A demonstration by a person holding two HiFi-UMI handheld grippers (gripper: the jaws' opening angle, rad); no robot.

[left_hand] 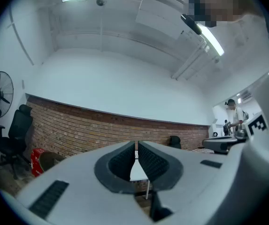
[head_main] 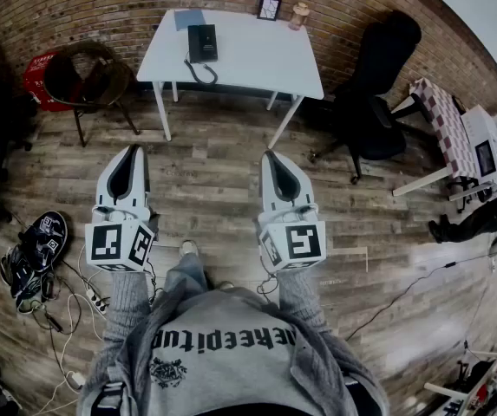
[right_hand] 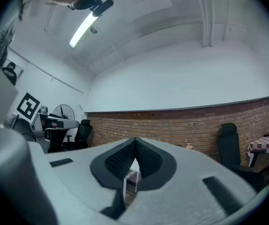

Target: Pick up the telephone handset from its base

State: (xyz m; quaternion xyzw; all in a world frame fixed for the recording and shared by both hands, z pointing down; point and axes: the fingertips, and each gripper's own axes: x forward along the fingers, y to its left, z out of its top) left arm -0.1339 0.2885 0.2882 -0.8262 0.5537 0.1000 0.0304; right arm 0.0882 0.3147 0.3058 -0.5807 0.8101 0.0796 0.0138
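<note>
My left gripper point(head_main: 129, 150) has its jaws pressed together with nothing between them, and my right gripper point(head_main: 271, 154) is likewise closed and empty. Both hang over the plank floor point(head_main: 213, 180), well apart from the white table point(head_main: 265, 59) by the brick wall point(head_main: 101, 16). The black telephone point(head_main: 202, 42) sits on that table's left half, too small for me to tell handset from base, with its cord point(head_main: 198, 74) trailing over the front edge. A small picture frame point(head_main: 269, 8) stands behind it, and a black office chair point(head_main: 378, 85) is right of the table
</note>
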